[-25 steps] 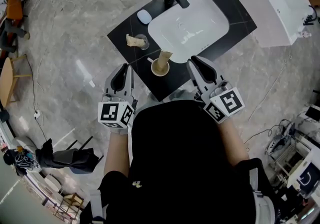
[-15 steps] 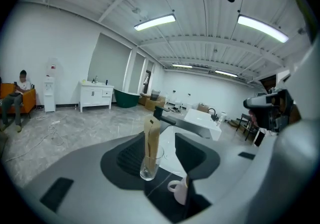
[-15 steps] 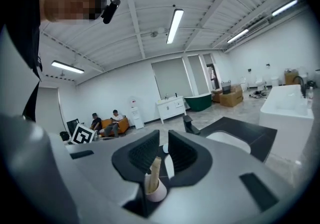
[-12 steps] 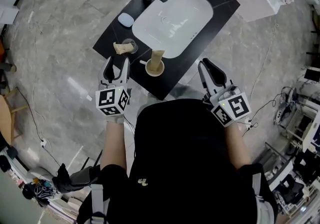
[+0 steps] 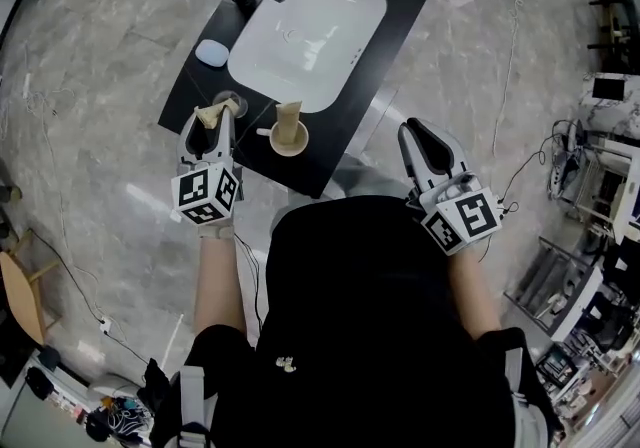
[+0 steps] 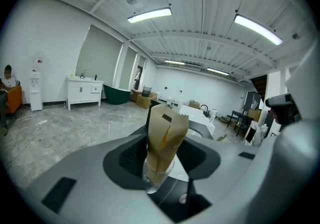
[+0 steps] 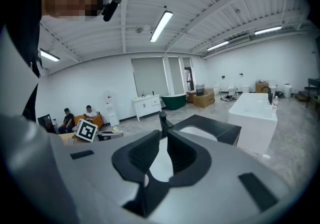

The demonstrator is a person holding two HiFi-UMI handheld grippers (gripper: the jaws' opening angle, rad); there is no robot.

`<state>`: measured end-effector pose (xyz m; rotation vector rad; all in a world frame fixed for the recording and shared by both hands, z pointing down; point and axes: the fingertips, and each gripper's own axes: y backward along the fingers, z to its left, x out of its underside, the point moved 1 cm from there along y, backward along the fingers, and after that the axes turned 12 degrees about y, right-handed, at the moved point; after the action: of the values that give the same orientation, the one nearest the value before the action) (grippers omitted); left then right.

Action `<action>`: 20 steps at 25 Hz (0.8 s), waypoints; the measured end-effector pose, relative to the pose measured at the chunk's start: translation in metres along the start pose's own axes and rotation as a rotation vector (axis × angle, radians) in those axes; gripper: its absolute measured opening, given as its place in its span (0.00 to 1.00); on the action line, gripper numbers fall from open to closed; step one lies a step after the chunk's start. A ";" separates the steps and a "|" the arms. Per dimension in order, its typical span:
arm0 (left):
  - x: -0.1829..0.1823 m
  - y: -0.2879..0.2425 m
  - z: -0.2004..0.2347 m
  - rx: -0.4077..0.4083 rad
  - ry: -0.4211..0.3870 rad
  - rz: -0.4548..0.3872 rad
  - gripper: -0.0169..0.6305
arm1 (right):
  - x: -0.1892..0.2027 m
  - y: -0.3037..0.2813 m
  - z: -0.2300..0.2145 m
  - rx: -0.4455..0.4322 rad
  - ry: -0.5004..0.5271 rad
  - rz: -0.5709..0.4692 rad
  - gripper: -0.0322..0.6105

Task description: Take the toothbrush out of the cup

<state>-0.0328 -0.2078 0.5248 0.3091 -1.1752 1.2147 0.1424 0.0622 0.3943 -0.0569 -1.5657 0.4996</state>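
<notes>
1. Two cups on the black counter [image 5: 312, 166]: a glass cup [image 6: 156, 178] at its left end, and a tan cup [image 5: 290, 140] just right of it, by the sink [image 5: 305, 31].
2. In the glass cup stands a tan paper sleeve [image 6: 165, 135], which I take for the wrapped toothbrush. It is near upright, long axis vertical, top clear of the rim.
3. My left gripper [image 5: 209, 128] has just been opening its jaws; they now stand wide, released. Cup and sleeve sit straight ahead in the gap between them, and I see no pad touching either.
4. My right gripper [image 5: 421, 139] is clenched on nothing, off the counter's lower right corner, well apart from both cups. Left is plainly the nearer hand.
5. A second ago the left gripper was short of the counter edge with its jaws together; now its tips flank the glass. The right gripper has slid from beside the tan cup out to the right.
6. My read: the jaws must close on the sleeve above the rim, not on the glass.
</notes>
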 end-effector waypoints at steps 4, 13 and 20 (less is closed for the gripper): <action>0.000 -0.003 0.001 0.002 0.000 -0.001 0.21 | 0.002 0.005 -0.003 0.025 -0.013 0.001 0.13; 0.003 -0.007 0.005 -0.026 -0.031 0.025 0.10 | 0.003 0.010 -0.006 0.042 -0.027 -0.010 0.13; -0.002 -0.005 0.000 -0.052 -0.019 0.036 0.10 | 0.000 0.011 -0.007 0.027 -0.023 -0.029 0.13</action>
<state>-0.0288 -0.2108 0.5253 0.2623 -1.2316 1.2124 0.1462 0.0742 0.3905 -0.0079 -1.5799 0.5004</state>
